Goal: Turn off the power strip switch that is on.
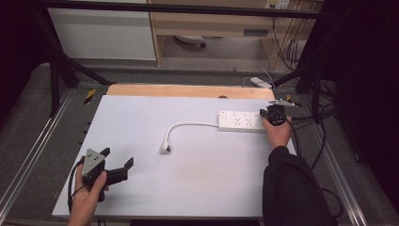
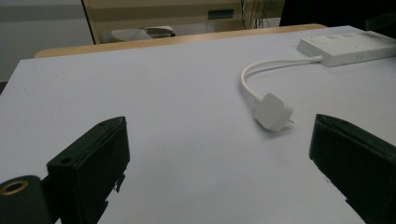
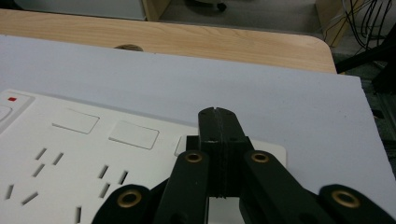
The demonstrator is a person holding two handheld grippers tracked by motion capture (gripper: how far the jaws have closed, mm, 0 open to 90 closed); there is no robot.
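Observation:
A white power strip (image 1: 240, 121) lies at the right of the white board (image 1: 197, 179), and its short white cord (image 1: 188, 125) curves left to a white plug (image 1: 165, 148) lying flat. My right gripper (image 1: 266, 114) is over the strip's right end; its jaws are pressed together with nothing between them, tips (image 3: 217, 116) at the strip (image 3: 93, 149) surface beside the last socket. Whether they touch it I cannot tell. My left gripper (image 1: 116, 157) sits low near the board's front left corner, open wide (image 2: 219, 126) and empty. It faces the plug (image 2: 273, 111), which lies well ahead of its jaws.
A wooden table edge (image 1: 188, 91) runs behind the board. Black frame bars stand at the back corners, and cables (image 1: 324, 122) hang off the right side. A white adapter (image 1: 260, 82) lies on the floor beyond. A person's dark sleeve (image 1: 291, 188) crosses the board's front right.

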